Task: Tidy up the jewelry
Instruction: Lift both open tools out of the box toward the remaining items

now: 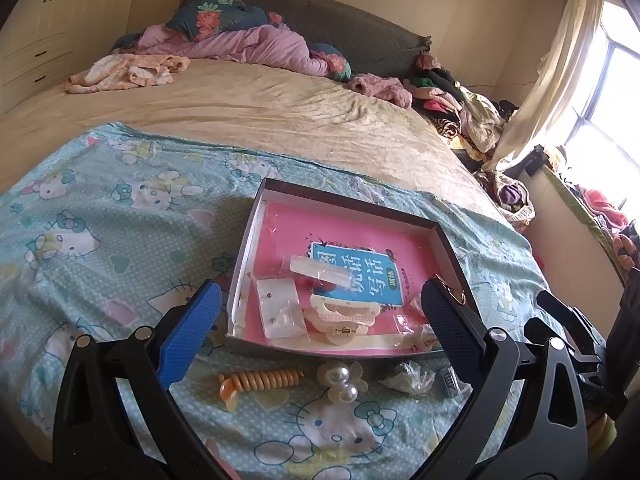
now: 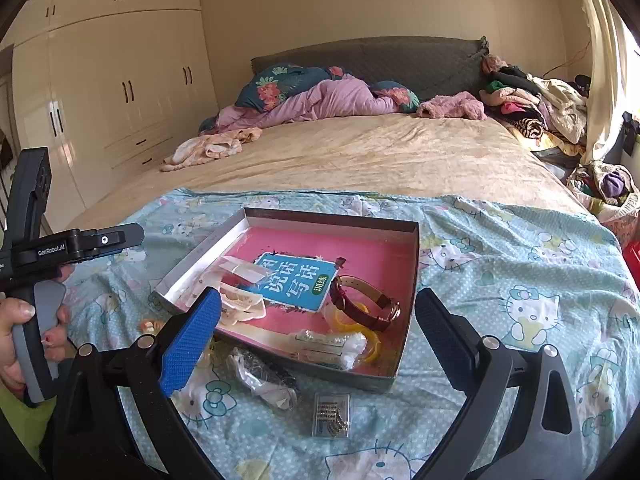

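Note:
A shallow box with a pink book as its floor (image 1: 280,224) (image 2: 384,256) lies on the Hello Kitty sheet. In it are cream hair clips (image 1: 340,314) (image 2: 242,306), small clear bags (image 1: 278,308), a brown-strap watch (image 2: 364,304) and yellow rings (image 2: 372,350). In front of the box lie an orange spiral hair tie (image 1: 260,380), a pearl flower clip (image 1: 342,382), a bagged dark item (image 1: 408,376) (image 2: 266,374) and a small clear case of beads (image 2: 332,414). My left gripper (image 1: 320,320) is open and empty above the box's near edge. My right gripper (image 2: 318,336) is open and empty over the box's near side.
The Hello Kitty sheet (image 2: 520,280) covers the near part of a beige bed (image 2: 360,152). Pillows and a purple quilt (image 2: 320,100) lie at the headboard. Clothes are piled at the far right (image 2: 532,108). Wardrobes (image 2: 120,92) stand left. The left gripper's handle and hand (image 2: 36,300) show at the left.

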### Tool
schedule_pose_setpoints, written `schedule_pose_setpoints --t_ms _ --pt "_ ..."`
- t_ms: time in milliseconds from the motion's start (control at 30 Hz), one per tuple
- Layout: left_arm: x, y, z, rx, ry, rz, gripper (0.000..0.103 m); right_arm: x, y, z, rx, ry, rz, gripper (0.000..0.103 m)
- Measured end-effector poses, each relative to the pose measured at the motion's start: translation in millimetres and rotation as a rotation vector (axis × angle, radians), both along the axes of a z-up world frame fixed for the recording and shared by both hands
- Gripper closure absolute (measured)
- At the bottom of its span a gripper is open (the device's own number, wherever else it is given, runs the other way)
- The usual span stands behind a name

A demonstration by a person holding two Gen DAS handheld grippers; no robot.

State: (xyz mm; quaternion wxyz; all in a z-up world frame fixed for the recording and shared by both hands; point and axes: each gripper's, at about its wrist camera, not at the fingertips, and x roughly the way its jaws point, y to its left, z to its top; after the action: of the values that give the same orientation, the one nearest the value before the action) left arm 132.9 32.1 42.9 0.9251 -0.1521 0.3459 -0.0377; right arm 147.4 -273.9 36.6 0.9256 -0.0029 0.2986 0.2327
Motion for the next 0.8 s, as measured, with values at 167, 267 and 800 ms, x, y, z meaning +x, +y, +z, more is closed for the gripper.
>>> schedule_pose_setpoints --t_ms 167,267,800 --pt "-8 1 2 0.012 0.000 0.004 0.010 -10 1 4 -0.002 -0.008 0.014 0.006" --pt "-15 0 4 0.022 -0.003 0.005 0.010 -16 2 5 -0.004 -0.010 0.025 0.006" --pt "-44 -11 0 0.081 0.000 -0.014 0.010 -42 12 -2 -0.008 0.021 0.084 0.006"
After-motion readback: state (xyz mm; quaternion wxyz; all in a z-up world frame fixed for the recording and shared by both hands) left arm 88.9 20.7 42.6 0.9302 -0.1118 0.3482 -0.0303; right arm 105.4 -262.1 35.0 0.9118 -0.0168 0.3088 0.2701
